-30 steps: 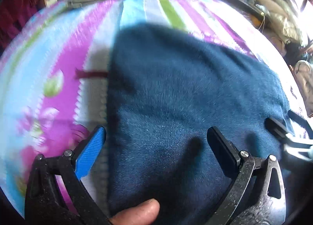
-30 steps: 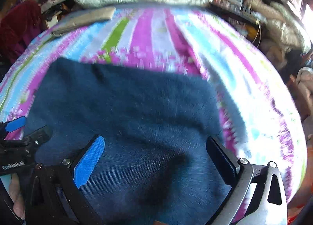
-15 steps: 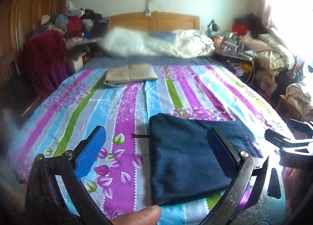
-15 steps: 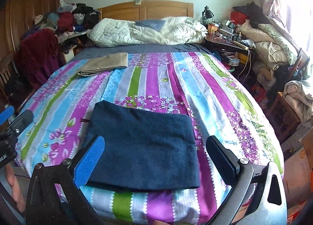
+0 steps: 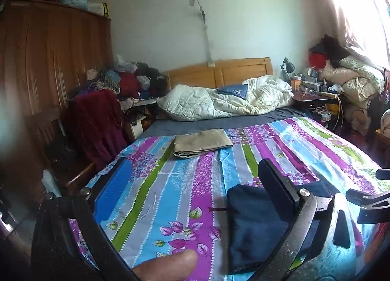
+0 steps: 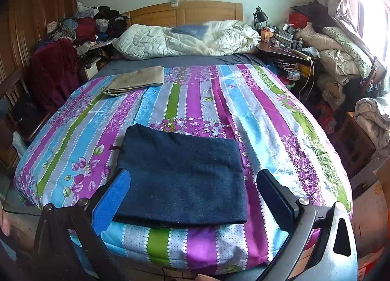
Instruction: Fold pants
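The dark blue pants lie folded into a flat rectangle near the foot of the striped bedspread. In the left wrist view the blue pants sit low and to the right, partly behind my black finger. My right gripper hovers open above the bed's near edge, nothing between its fingers. My left gripper is also open and empty, held up and back from the bed. The tip of the right gripper shows at the right edge of the left wrist view.
A folded beige garment rests at the far left of the bedspread. A white quilt is heaped by the wooden headboard. Clothes pile on a chair at left; a cluttered nightstand and bedding stand at right.
Both grippers have drawn up and back from the pants, which filled the views a second ago. The folded pants stay flat on the bed.
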Available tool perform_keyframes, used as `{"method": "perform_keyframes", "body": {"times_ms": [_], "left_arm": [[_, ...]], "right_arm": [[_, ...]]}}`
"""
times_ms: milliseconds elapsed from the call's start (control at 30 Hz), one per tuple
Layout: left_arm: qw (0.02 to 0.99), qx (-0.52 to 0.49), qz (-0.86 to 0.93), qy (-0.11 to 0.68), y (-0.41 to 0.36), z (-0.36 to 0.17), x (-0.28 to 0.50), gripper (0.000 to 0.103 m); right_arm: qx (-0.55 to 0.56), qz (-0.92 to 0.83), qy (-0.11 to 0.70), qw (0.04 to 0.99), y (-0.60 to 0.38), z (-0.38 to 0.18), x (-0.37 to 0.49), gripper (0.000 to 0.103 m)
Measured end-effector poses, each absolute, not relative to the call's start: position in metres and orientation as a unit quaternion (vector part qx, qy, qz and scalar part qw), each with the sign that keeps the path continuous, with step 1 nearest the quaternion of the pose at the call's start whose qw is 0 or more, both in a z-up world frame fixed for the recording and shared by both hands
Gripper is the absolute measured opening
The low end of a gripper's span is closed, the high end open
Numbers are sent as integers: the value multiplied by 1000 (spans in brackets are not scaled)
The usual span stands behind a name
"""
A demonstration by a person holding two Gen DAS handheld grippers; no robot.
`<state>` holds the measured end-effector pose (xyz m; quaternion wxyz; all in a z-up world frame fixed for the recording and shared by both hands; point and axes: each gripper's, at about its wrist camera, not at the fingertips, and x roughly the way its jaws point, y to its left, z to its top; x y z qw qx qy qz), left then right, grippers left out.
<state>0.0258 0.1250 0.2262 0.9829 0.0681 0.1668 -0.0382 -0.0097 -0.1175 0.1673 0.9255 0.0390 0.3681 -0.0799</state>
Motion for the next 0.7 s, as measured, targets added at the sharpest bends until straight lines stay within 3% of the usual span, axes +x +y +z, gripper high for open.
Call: {"method": "perform_keyframes", "body": {"times_ms": [200, 600, 700], "left_arm": [[966, 28, -115, 232, 121, 220, 20, 103], [955, 45, -142, 255, 98, 206, -7, 103], [967, 74, -97, 223, 100, 206, -18, 103]], "right_arm": [[38, -85, 356, 930, -116, 170, -19, 103], [22, -73, 358, 931, -107, 167, -29, 103], [12, -74, 364, 928, -102, 165, -29, 103]]}}
